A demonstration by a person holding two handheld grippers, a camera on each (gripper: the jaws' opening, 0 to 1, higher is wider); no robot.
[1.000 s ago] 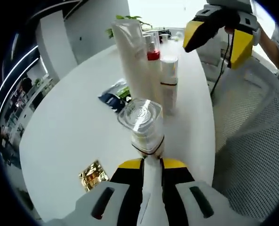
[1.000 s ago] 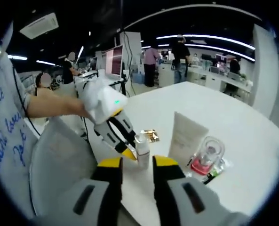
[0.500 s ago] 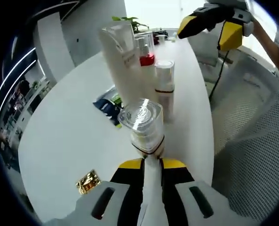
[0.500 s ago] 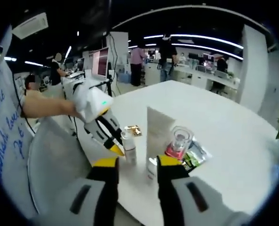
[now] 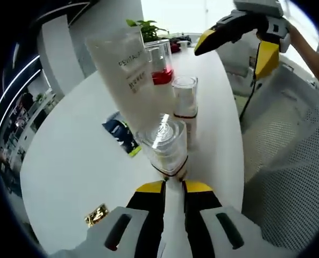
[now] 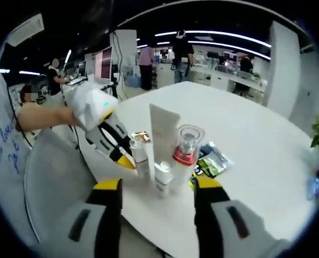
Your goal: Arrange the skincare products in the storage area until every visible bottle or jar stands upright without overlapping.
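Left claw (image 5: 174, 185) clamped on a clear-capped bottle (image 5: 163, 141), upright on the white tabletop (image 5: 78, 140) beside a tall tube (image 5: 126, 70). Right claw (image 6: 158, 185) spread wide before the cluster.

A white round table (image 6: 245, 134) carries a tall white tube (image 6: 163, 129), a red-collared bottle (image 6: 184, 153) and two small bottles (image 6: 163, 177), all upright. Dark sachets (image 6: 212, 161) and a gold packet (image 5: 96, 214) lie flat on it.

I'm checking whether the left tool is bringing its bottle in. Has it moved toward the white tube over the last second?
Yes. In the right gripper view the left tool and its clear-capped bottle now stand right beside the white tube; earlier a clear gap separated them.
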